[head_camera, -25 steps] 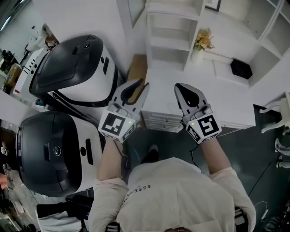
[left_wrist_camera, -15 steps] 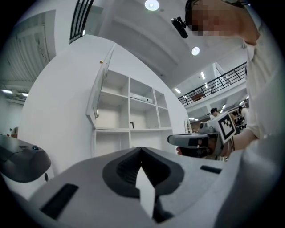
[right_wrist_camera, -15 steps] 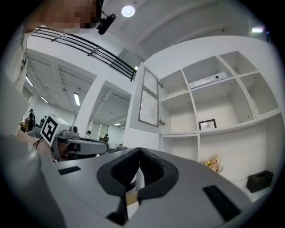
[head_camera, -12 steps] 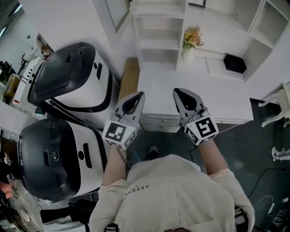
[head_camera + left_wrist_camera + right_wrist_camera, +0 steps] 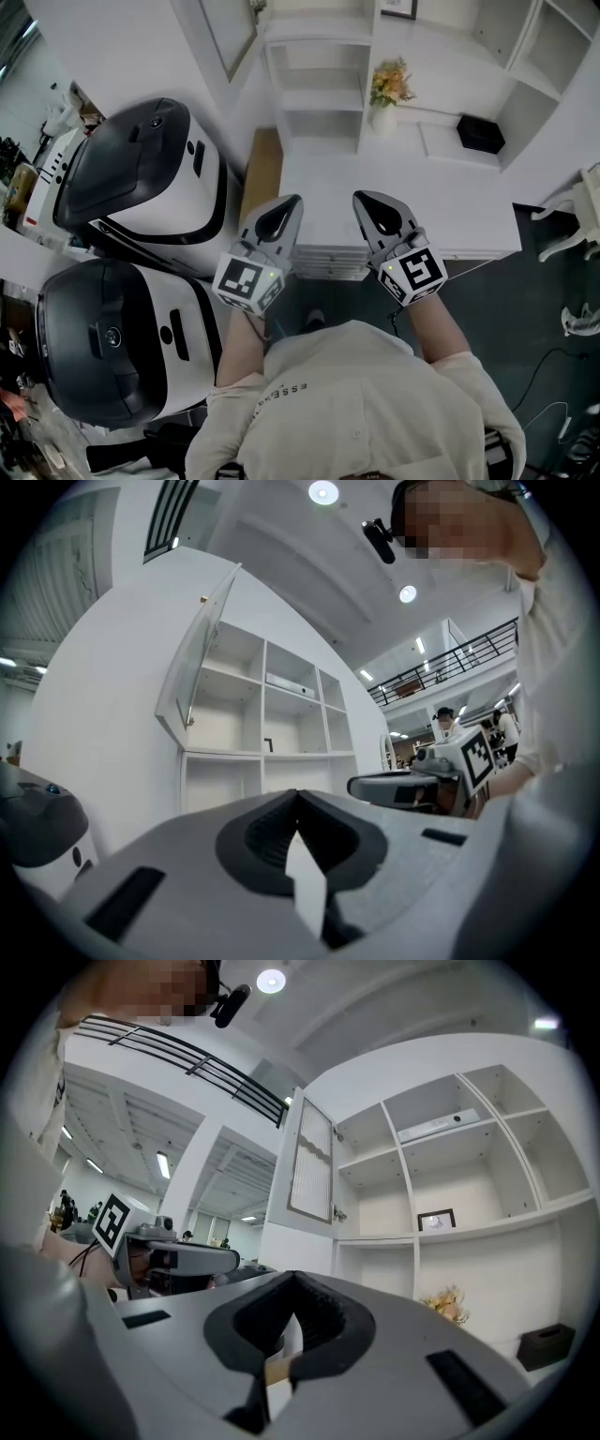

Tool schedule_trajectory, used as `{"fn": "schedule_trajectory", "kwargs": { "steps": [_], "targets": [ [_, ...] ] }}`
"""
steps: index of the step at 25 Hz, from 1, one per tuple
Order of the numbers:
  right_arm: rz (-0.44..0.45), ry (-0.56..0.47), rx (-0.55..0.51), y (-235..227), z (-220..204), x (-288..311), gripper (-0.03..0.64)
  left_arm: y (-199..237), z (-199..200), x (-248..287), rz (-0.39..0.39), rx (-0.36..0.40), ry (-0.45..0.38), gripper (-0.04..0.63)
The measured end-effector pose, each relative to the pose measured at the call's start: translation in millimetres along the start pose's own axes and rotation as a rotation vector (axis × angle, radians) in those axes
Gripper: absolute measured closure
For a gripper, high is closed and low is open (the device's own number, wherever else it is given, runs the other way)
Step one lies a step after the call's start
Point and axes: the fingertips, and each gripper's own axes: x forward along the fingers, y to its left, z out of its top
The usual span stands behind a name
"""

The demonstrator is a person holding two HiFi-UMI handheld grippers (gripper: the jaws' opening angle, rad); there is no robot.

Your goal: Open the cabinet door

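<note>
Cabinet: the white cabinet [image 5: 323, 98] rises straight ahead of both tongs, on the far side of the counter
Machines: two black-and-white machines [image 5: 141, 173] stand just left of the left tongs, which probably keeps the person toward the counter's left end
Counter: the counter [image 5: 450, 211] lies under and ahead of both tips
Door: the cabinet door [image 5: 228, 36] hangs up and to the left of the left tongs, well apart from both pairs; it is swung out from the shelves, so the opening looks done
Left tongs: the left tongs [image 5: 297, 199] have their jaws pressed fully together with nothing in them, and point level at the shelves
Right tongs: the right tongs [image 5: 358, 195], just beside the left pair, are also closed and empty; with nothing left to pull, both seem simply parked
Small things: flowers [image 5: 391, 82] and a black box [image 5: 480, 134] sit ahead and right of the right tongs
Views: only the head view shows both pairs side by side; the left gripper view shows the door's glass nearly edge-on; the right gripper view alone shows a ribbed panel and a picture frame [image 5: 436, 1220]
</note>
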Motion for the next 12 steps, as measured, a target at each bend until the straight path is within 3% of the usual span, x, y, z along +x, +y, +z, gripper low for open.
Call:
{"fn": "schedule_trajectory", "kwargs": {
  "steps": [6, 12],
  "targets": [
    [0.005, 0.012, -0.013, -1.8, -4.1, 3.6, 0.603, -1.1, 3.1, 7.8, -0.026, 0.057, 0.018, 0.594],
    [0.007, 0.003, -0.018, -5.7, -3.5, 4.5, 0.603, -1.1, -0.2, 15.9, -0.038, 0.053, 0.026, 0.594]
  ]
}}
